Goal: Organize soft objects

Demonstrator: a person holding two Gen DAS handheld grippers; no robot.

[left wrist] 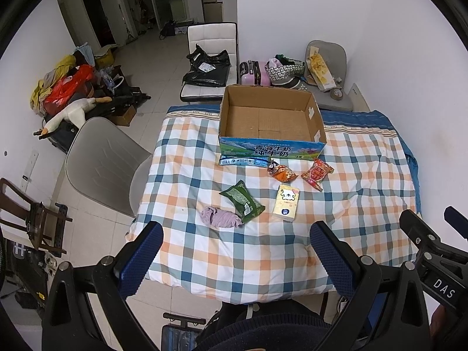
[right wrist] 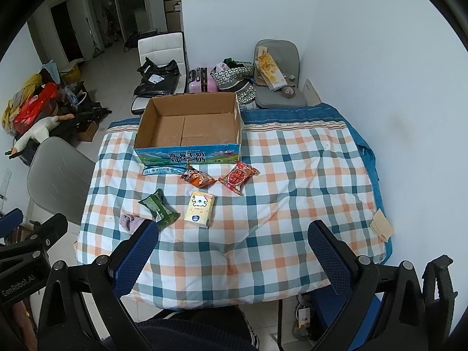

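Observation:
An open, empty cardboard box [left wrist: 270, 121] [right wrist: 187, 122] stands at the far side of the checked table. In front of it lie an orange snack bag [left wrist: 281, 172] [right wrist: 196, 177], a red snack bag [left wrist: 317, 173] [right wrist: 238, 177], a yellow tissue pack [left wrist: 286, 203] [right wrist: 199, 209], a green packet [left wrist: 242, 201] [right wrist: 158, 209] and a crumpled lilac cloth [left wrist: 220, 217] [right wrist: 131, 222]. My left gripper [left wrist: 235, 234] is open and empty, held above the near table edge. My right gripper [right wrist: 234, 234] is open and empty, also high over the near edge.
A grey chair [left wrist: 102, 163] stands at the table's left. A white chair with black bags [left wrist: 209, 67], a pink suitcase [left wrist: 254, 73] and a loaded grey chair [left wrist: 324, 70] stand behind the table. A beige folded cloth [right wrist: 381, 223] lies at the table's right edge.

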